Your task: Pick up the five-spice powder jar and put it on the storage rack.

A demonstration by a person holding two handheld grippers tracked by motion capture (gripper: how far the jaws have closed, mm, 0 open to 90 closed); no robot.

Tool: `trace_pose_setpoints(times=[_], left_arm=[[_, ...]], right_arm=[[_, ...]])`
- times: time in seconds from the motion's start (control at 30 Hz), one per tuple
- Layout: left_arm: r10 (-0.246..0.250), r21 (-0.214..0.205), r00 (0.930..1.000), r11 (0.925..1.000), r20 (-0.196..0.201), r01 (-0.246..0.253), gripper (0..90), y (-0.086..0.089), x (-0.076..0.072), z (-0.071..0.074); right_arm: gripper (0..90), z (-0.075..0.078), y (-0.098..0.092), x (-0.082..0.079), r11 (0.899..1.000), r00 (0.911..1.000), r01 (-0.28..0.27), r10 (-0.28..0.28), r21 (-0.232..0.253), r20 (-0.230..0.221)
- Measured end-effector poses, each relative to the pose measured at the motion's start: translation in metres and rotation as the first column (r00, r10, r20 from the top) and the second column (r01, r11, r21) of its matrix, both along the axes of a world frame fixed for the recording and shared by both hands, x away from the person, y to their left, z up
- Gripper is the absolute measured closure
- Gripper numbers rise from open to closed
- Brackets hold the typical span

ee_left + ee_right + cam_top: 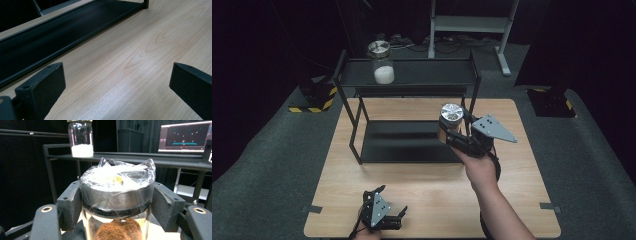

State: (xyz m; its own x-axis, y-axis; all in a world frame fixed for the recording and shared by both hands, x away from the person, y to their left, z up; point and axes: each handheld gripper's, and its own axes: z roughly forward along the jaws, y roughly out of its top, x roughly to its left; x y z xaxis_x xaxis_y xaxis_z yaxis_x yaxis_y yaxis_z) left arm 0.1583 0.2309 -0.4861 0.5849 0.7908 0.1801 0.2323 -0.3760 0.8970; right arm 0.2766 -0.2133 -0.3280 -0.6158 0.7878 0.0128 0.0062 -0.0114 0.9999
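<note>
Looks like a lab/test rig: black curtains, hazard-taped stands (pixel 314 97), grey carpet, a monitor (pixel 185 137) upper right.

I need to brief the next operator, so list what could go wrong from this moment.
1. The right gripper clamps the brown-powder glass jar around its grey lid wrapped in crinkled clear film; the film may let it slip.
2. Held in the air beside the black metal two-tier shelf, the jar could clip the right front post.
3. On the top tier, it could bump the white-powder glass jar.
</note>
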Motion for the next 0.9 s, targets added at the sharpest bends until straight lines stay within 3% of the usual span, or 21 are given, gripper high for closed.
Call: trace_pose_setpoints(times=[0.37, 0.9], left_arm=[[0.001, -0.031, 1.0, 0.9995, -0.007, -0.001, 0.6, 0.005, 0.001, -0.001], [-0.011, -0.041, 0.9999, 0.9991, -0.006, 0.011, 0.6, 0.007, 0.002, -0.002]], right_arm=[[31.4, 0.023, 0.009, 0.018, 1.0, 0.9997, 0.016, -0.017, 0.008, 0.02], [31.5, 0.056, 0.027, 0.037, 0.999, 0.9966, 0.034, -0.035, 0.018, 0.075]])
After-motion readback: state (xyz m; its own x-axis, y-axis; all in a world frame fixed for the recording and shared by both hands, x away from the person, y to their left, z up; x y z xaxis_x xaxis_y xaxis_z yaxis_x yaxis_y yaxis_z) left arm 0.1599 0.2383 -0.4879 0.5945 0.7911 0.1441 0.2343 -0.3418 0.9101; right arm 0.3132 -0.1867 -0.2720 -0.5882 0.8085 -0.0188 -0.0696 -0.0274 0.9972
